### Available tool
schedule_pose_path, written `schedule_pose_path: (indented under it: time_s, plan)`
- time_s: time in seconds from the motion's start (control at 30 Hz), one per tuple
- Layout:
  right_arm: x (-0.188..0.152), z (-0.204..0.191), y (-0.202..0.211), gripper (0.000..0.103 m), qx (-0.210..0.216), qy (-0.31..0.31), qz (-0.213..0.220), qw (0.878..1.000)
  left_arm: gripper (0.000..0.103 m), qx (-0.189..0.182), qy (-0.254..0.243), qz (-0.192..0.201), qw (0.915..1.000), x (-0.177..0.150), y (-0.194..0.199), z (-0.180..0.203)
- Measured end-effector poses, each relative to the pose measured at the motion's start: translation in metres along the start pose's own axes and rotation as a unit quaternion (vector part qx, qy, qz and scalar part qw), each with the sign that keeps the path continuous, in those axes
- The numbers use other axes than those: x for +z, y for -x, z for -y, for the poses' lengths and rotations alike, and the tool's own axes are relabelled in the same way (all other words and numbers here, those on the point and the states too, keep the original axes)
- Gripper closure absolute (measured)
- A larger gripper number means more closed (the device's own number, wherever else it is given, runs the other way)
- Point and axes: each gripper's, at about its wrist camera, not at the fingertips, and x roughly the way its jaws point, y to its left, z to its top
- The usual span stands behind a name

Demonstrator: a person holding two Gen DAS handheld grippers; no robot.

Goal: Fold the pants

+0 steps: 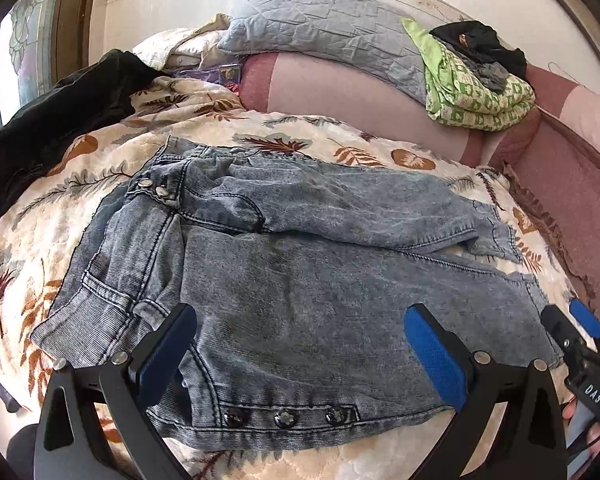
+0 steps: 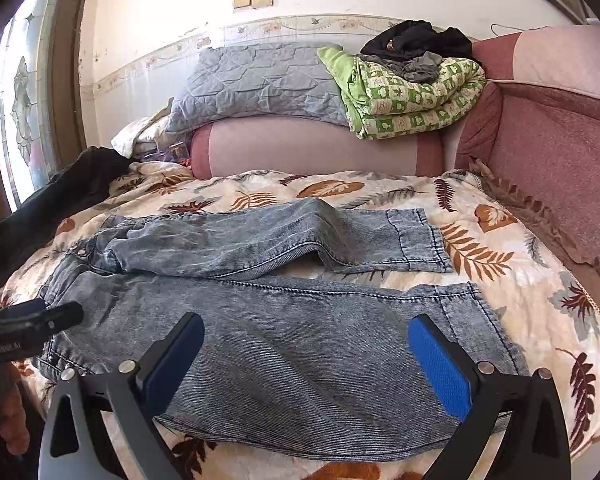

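Grey-blue denim pants lie spread flat on a leaf-patterned blanket, waist to the left, both legs running right; they also show in the right wrist view. My left gripper is open and empty, hovering over the waist end near the snap buttons. My right gripper is open and empty over the near leg, close to its cuff. The right gripper shows at the left view's right edge. The left gripper shows at the right view's left edge.
A dark garment lies at the blanket's left. A grey quilted pillow and a green patterned blanket with dark clothes sit on the pink sofa back. A sofa arm rises on the right.
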Motion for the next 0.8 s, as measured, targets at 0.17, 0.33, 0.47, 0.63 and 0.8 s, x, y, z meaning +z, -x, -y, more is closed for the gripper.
schedule_pose_path:
  time_s: [0.17,0.33,0.47,0.63,0.8]
  plan:
    - [0.001,0.007,0.002,0.0,0.008,-0.012,-0.001,1.0,0.0,0.034,0.025,0.009,0.9991,0.047,-0.004,-0.038]
    - [0.01,0.029,-0.002,0.0,0.06,-0.067,-0.036,0.995,0.0,0.056,0.112,0.005,0.9921,0.099,-0.03,-0.108]
    - [0.042,0.067,-0.017,0.0,0.069,-0.08,-0.06,0.993,0.0,0.072,0.151,-0.045,0.9848,0.134,-0.077,-0.149]
    - [0.1,0.153,-0.084,0.0,0.03,-0.128,-0.11,0.985,0.0,0.084,0.15,-0.078,0.982,0.17,-0.135,-0.172]
    - [0.136,0.225,-0.189,0.02,0.034,-0.187,-0.198,0.961,0.004,0.093,0.132,-0.121,0.9795,0.184,-0.177,-0.179]
